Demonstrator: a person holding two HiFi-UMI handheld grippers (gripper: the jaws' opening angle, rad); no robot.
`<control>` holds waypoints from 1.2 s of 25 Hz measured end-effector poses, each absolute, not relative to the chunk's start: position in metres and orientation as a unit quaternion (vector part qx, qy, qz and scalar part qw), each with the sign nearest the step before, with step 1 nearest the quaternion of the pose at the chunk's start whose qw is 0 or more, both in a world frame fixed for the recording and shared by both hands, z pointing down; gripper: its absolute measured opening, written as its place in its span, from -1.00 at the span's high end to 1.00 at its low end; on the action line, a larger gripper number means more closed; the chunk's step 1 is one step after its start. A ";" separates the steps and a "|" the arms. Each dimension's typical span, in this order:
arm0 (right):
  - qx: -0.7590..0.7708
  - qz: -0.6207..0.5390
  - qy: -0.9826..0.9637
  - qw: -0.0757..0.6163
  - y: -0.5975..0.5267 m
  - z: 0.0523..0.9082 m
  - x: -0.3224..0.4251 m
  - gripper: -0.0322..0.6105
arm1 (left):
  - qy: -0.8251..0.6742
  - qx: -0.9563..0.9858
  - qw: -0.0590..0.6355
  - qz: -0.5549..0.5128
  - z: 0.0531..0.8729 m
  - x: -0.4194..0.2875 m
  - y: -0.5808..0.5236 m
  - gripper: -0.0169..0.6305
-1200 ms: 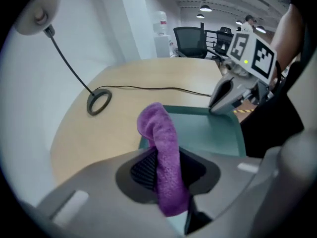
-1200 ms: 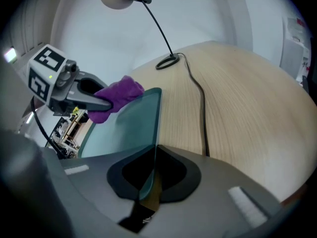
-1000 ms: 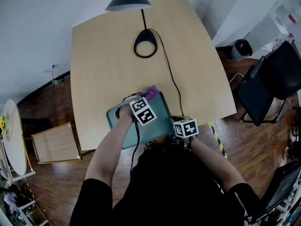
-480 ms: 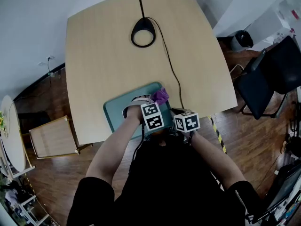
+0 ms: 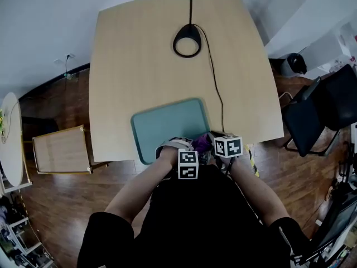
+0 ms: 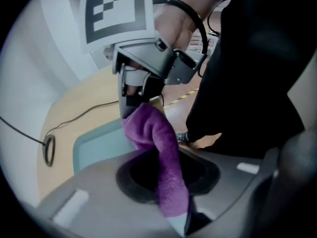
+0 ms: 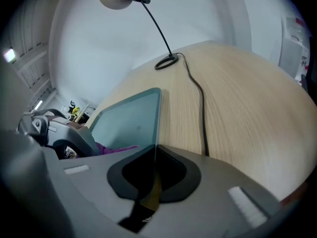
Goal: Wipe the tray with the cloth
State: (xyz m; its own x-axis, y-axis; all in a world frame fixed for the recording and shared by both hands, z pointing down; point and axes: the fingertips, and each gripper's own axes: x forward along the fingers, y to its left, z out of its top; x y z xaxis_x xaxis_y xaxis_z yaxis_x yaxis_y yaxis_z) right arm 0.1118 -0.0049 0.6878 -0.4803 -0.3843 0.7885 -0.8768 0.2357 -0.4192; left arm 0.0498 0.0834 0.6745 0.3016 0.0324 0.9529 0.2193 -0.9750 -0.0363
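- The table (image 5: 139, 54) fills the upper middle of the head view. The person stands at its near edge, at the bottom of the frame.
- The tray (image 5: 167, 124) lies flat at centre frame near that edge, within reach of both tongs.
- The lamp (image 5: 187, 38) stands at the top, its shade cut off by the frame. Its cable (image 5: 215, 88) runs down just right of the tray.
- The right gripper (image 7: 154, 162) has its jaws pressed together. It seems to pinch the tray's near right rim, probably to keep the tray from sliding.
- The left gripper (image 6: 176, 202) is clamped on the purple cloth (image 6: 158, 148), and a loose fold stands out past the jaws as a wiping pad.
- In the head view the cloth shows only as a scrap at the tray's lower right corner. The marker cubes hide whether it touches the tray.
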 end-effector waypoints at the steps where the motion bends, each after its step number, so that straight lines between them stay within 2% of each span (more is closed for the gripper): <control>1: 0.429 0.445 -0.735 0.277 -0.005 0.688 0.112 0.84 | -0.077 -0.803 0.077 -0.585 0.675 0.050 0.083 0.59; 9: 0.435 0.441 -0.734 0.280 -0.005 0.690 0.112 0.84 | 0.009 -0.799 0.050 -0.600 0.671 0.025 0.023 0.59; 19: 0.439 0.442 -0.733 0.273 -0.004 0.686 0.110 0.84 | 0.105 -0.760 0.082 -0.636 0.648 -0.028 -0.122 0.59; 25: 0.438 0.443 -0.734 0.270 -0.005 0.684 0.110 0.85 | 0.074 -0.753 0.081 -0.648 0.679 -0.024 -0.096 0.59; 30: 0.438 0.445 -0.734 0.269 -0.003 0.686 0.114 0.85 | 0.031 -0.775 0.067 -0.627 0.675 -0.006 -0.043 0.59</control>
State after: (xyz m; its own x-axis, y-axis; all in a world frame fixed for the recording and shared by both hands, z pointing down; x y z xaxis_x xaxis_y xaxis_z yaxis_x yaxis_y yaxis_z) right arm 0.1145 -0.0029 0.6858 -0.4720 -0.4029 0.7842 -0.8816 0.2218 -0.4167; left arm -0.0057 -0.0430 0.6748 0.2114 -0.1325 0.9684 0.0350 -0.9891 -0.1429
